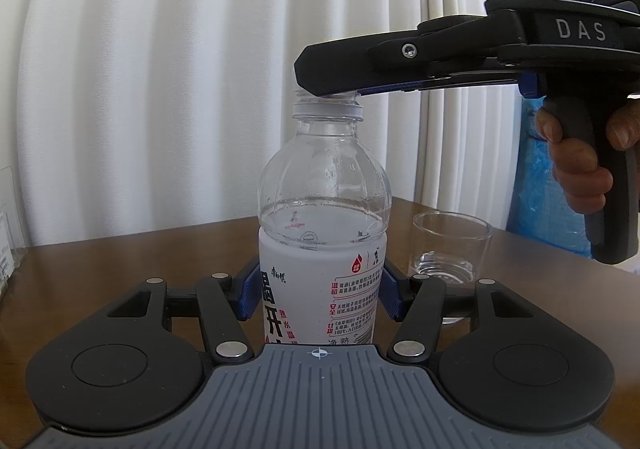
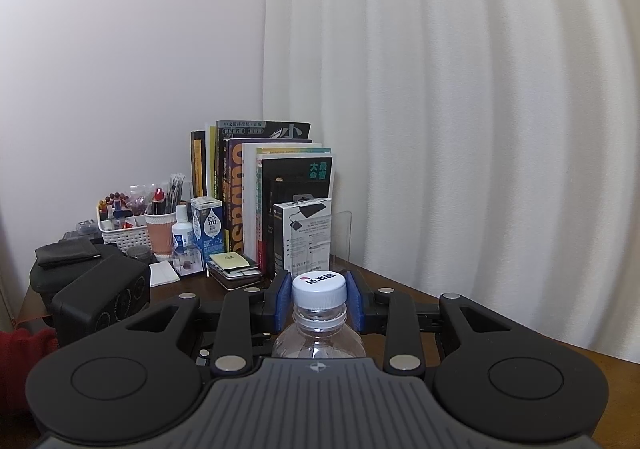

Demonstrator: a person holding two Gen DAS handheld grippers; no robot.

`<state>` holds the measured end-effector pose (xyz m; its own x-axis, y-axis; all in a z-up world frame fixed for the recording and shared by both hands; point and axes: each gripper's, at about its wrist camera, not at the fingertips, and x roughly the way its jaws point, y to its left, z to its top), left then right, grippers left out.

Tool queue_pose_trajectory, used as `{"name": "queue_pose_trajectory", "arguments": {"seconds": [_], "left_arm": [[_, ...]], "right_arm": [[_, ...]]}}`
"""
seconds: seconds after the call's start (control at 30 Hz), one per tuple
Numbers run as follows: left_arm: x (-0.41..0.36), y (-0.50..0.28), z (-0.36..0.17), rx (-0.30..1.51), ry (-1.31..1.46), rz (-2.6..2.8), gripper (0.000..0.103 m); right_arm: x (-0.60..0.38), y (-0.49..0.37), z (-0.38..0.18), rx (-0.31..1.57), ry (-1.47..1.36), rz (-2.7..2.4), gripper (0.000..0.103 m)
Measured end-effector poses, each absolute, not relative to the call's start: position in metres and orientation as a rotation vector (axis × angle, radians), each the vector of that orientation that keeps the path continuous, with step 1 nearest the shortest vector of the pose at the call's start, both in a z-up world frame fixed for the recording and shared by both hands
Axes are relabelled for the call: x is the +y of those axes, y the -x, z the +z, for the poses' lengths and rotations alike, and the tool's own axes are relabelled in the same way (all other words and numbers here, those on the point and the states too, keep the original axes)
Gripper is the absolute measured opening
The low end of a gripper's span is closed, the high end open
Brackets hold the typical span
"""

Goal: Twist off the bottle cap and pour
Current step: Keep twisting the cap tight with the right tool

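A: Where do we have the bottle?

B: Upright on the worktop, its long axis straight up. Our left gripper pinches it around the labelled body, a blue pad pressed to either side, so it can't spin.

A: And the cap?

B: Still on the neck. In the right wrist view it sits dead centre between our right gripper's fingers, which come at it level, across the bottle's axis. The pads lie against its two sides, so we read them as closed on the cap, though the hold looks light and we can't rule out a sliver of slack.

A: So which way does the twist go?

B: About the vertical axis. Our right fingers lie crosswise on top, so we judge the coming move is a turn of that hand about the bottle's upright line while the left holds the body fast.

A: And the glass?

B: On the worktop just beyond the bottle and to its right in the left wrist view, a little water already in the bottom. It's nearer our right hand, but the left has the bottle, so the pour probably tips that way.

A: What could go wrong?

B: If the left grip is slack, the whole bottle turns with the cap.
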<state>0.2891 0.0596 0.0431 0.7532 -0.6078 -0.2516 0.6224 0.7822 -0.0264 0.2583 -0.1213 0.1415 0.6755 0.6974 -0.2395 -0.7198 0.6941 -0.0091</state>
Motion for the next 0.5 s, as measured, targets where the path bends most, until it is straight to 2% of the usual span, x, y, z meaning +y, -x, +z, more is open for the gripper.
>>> {"name": "queue_pose_trajectory", "arguments": {"seconds": [0.5], "left_arm": [[0.06,-0.288,0.04,0.254,-0.06,-0.671,0.058]], "right_arm": [[-0.121,-0.248,0.141,0.227,0.15,0.773,0.035]]}}
